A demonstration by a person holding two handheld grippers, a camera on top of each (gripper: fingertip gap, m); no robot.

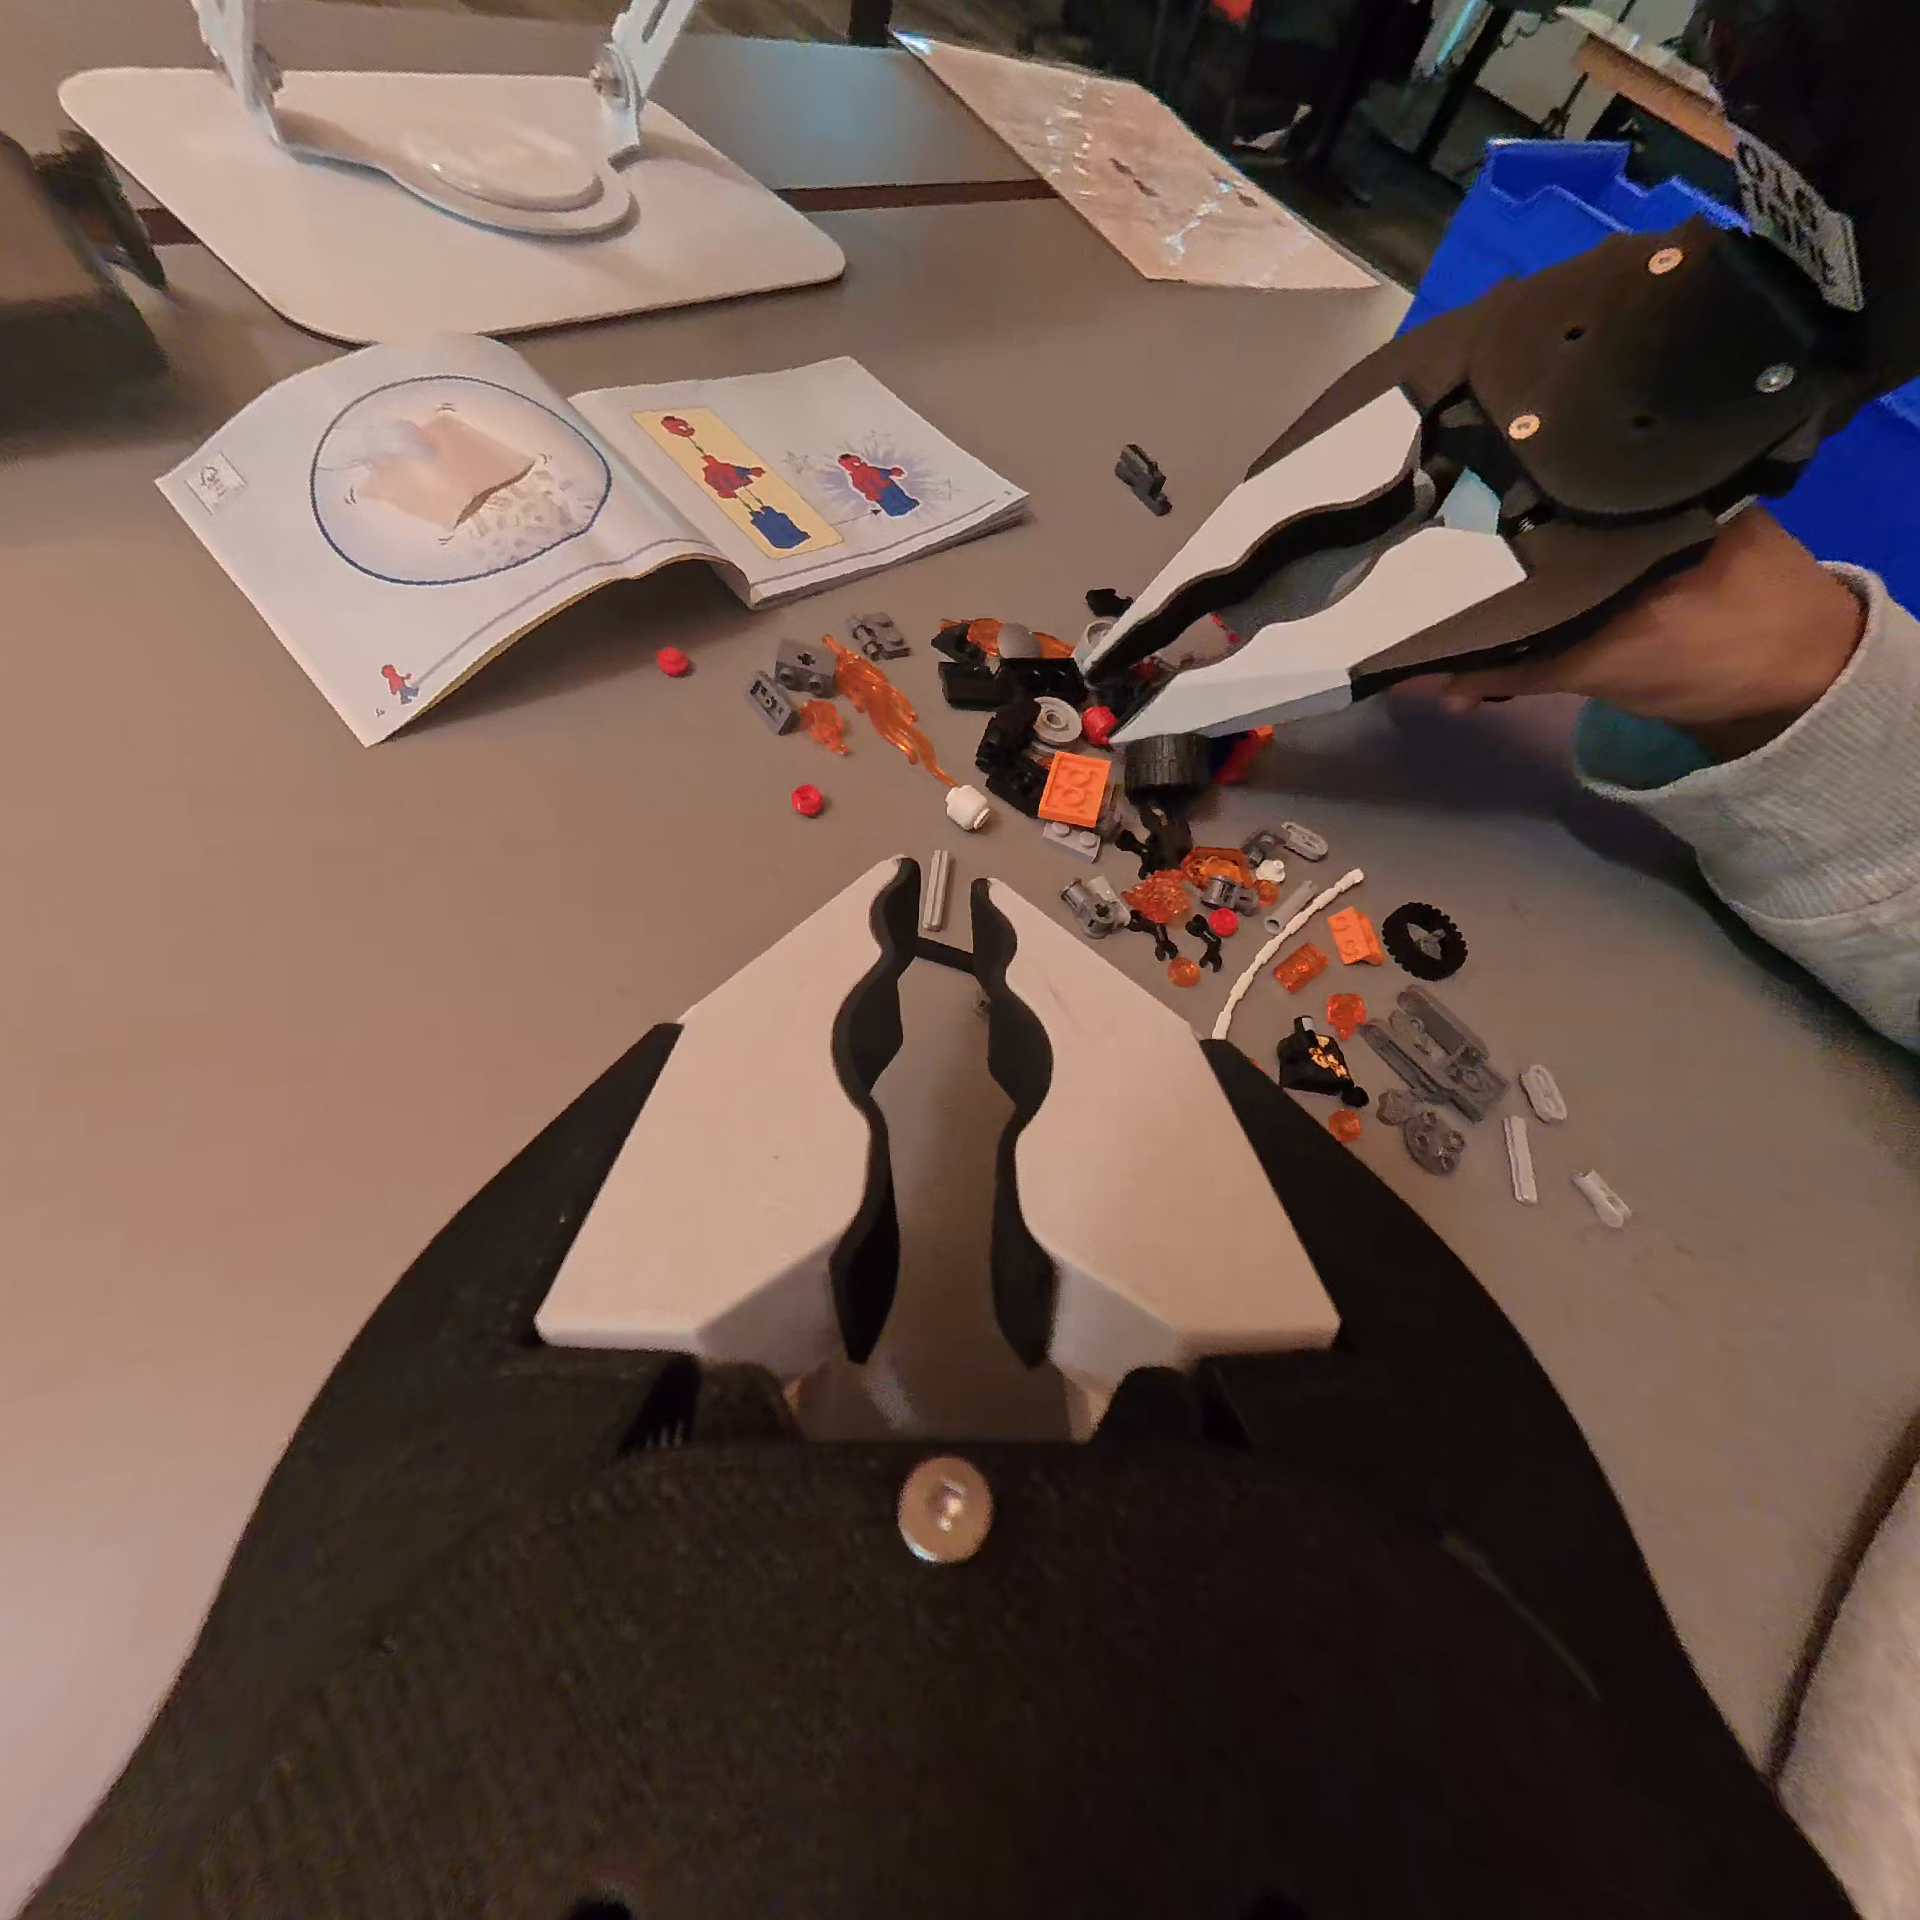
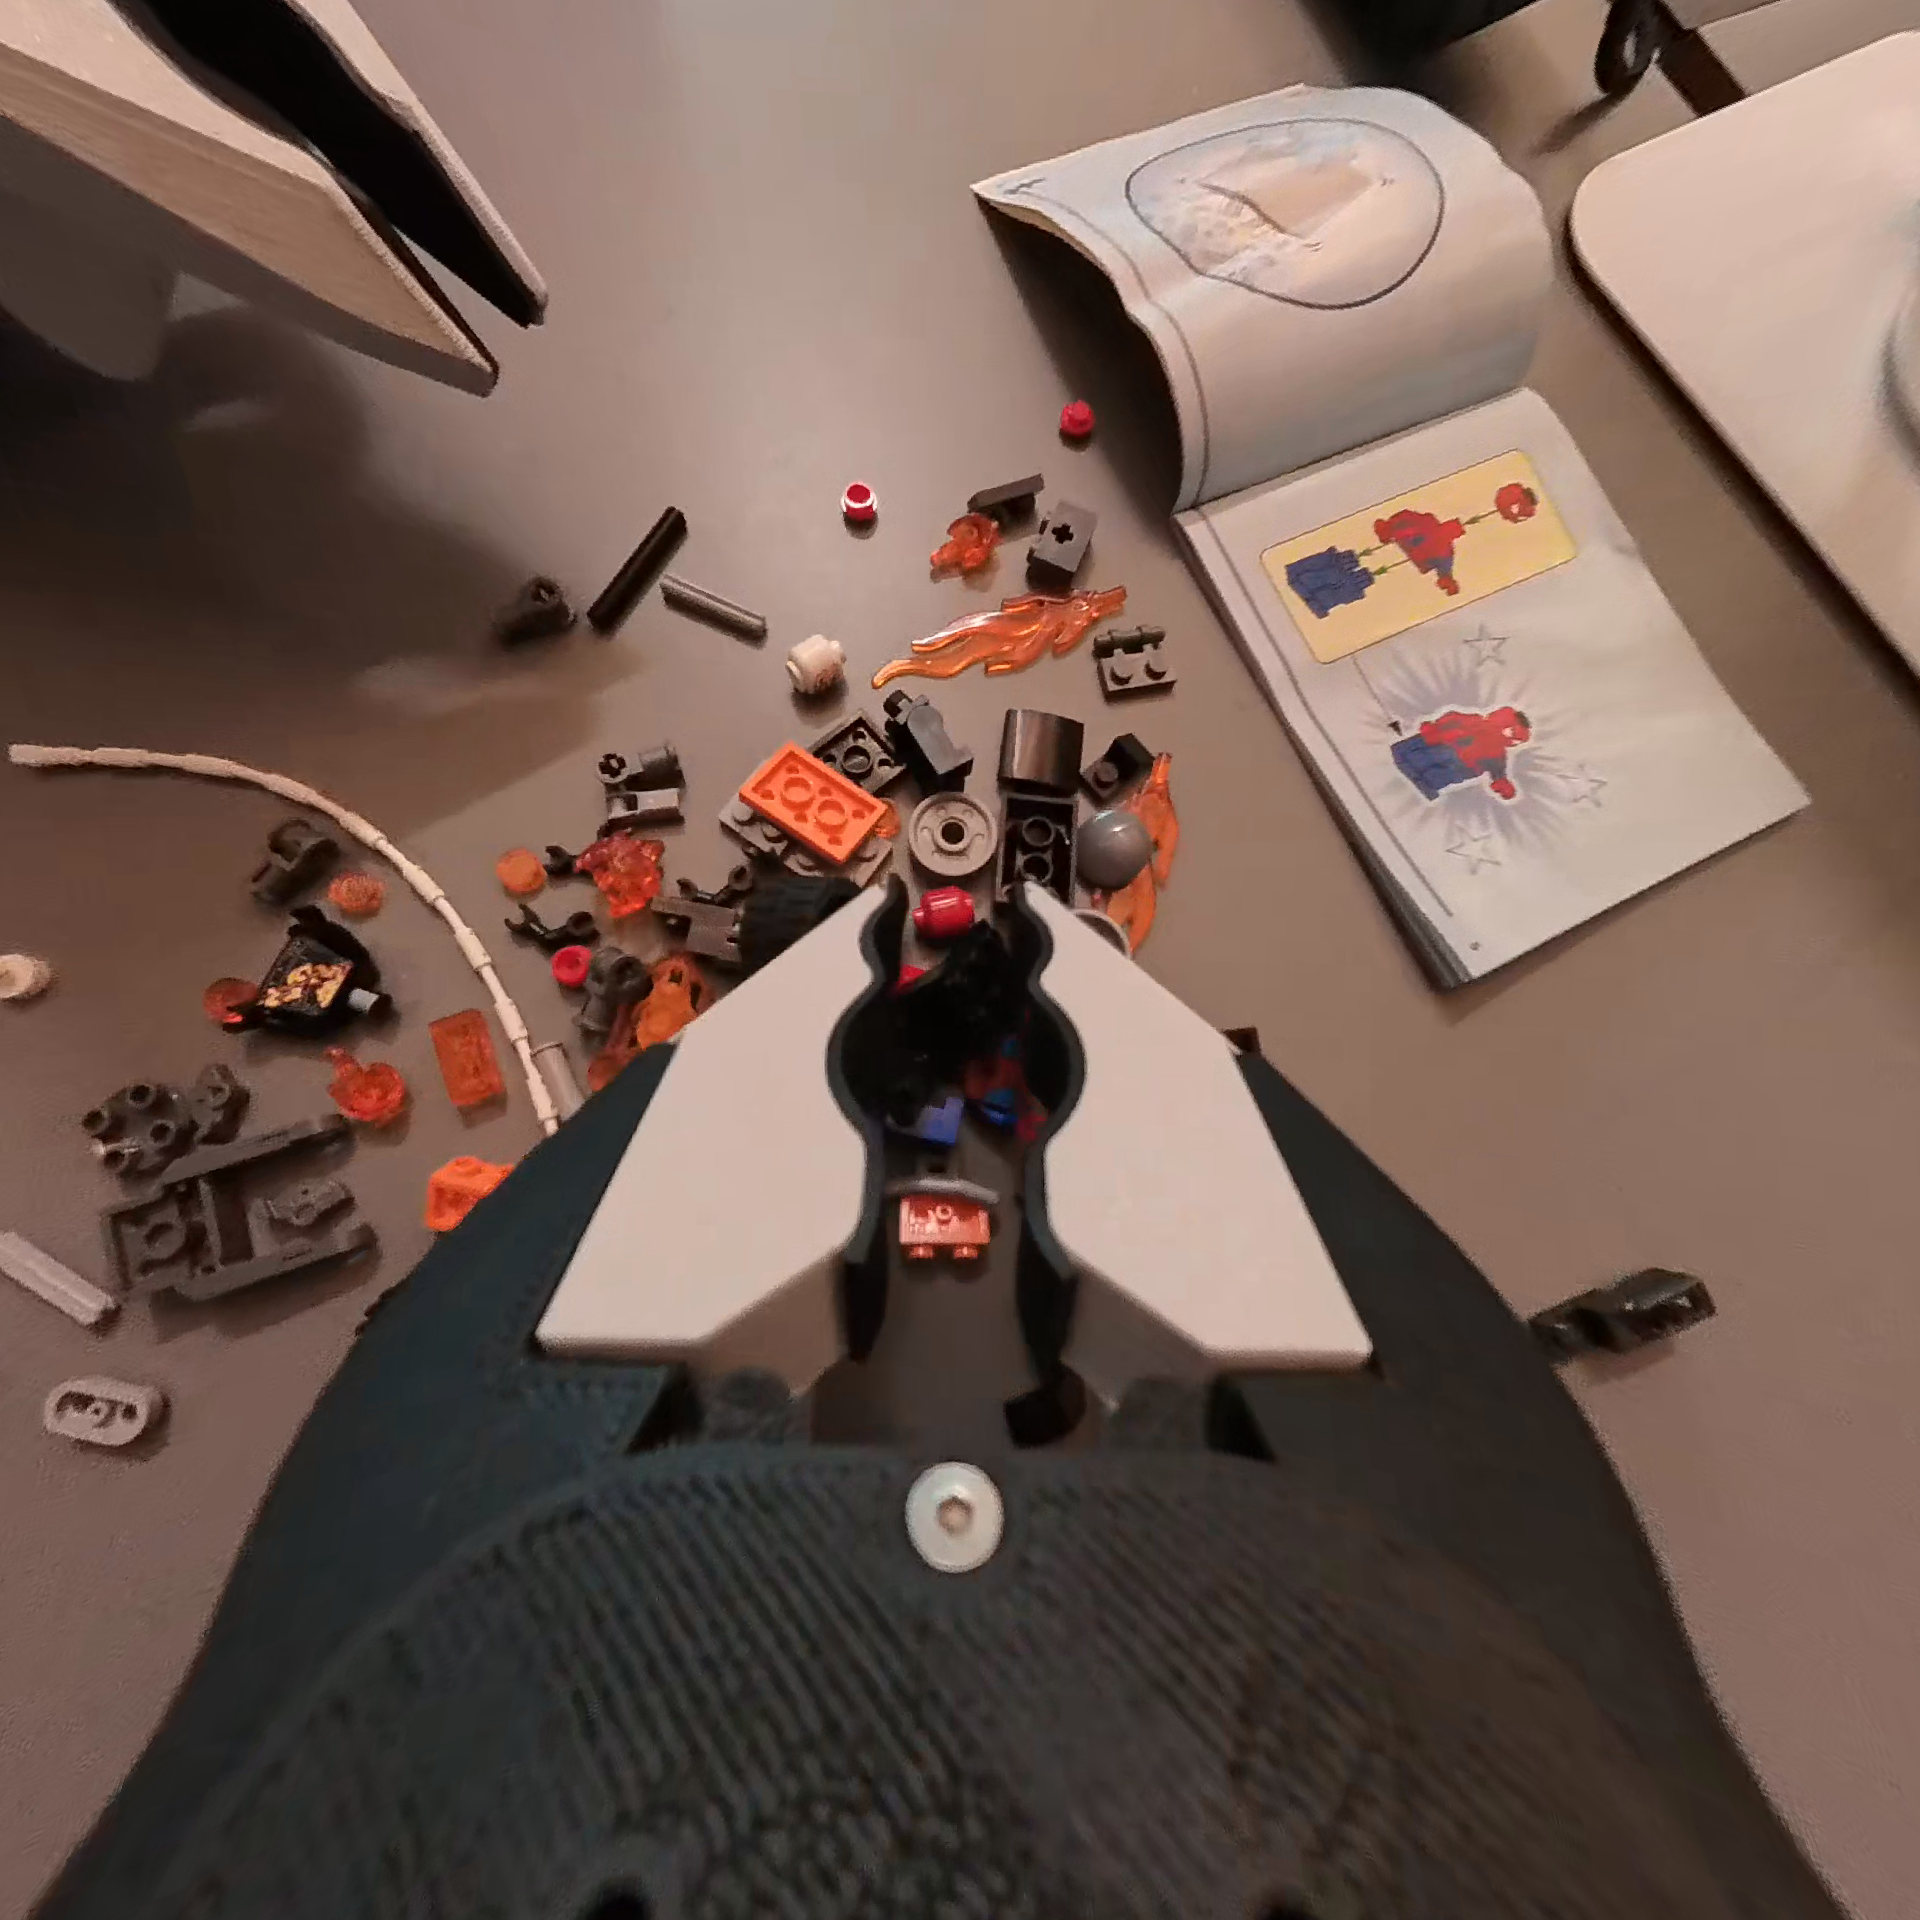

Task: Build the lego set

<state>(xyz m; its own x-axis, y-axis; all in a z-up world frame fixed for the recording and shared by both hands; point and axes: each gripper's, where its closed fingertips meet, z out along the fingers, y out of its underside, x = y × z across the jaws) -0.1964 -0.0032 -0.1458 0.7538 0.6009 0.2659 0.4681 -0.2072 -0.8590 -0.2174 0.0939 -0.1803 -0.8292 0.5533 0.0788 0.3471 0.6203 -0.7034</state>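
Right wrist view: the lego pieces [image 2: 831, 831] are seen scattered on the grey table [image 2: 727, 260], mostly ahead of and to the left of the fingers. The right gripper [image 2: 956, 904] is lowered into the pile with its fingers [image 2: 1122, 1039] parted by a narrow gap; nothing is clamped between them. A small red cylindrical piece [image 2: 941, 914] lies right at the fingertips, with its long axis across the gap. Behind it, between the fingers, a dark jumble with red and blue parts is visible, but it is blurred and partly covered, so its make-up cannot be told. An orange plate [image 2: 816, 802] lies just ahead and left of the tips, tilted on other pieces, and a clear orange flame piece [image 2: 1003, 634] lies farther ahead, its long axis running left to right. The open instruction booklet [image 2: 1455, 623] is placed ahead to the right.

From the left wrist view, the left gripper [image 1: 945, 883] is held above the table short of the pile, its fingers [image 1: 790, 1091] slightly apart and empty. A thin grey rod [image 1: 937, 890] lies on the table at the fingertips, pointing straight ahead along them; whether it is touched cannot be told. The right gripper [image 1: 1101, 701] is seen ahead to the right, tips down in the pile, held by a hand [image 1: 1683, 644] in a grey sleeve. A white stand base [image 1: 468, 208] is cut off at the top edge, beyond the booklet [image 1: 582, 509].
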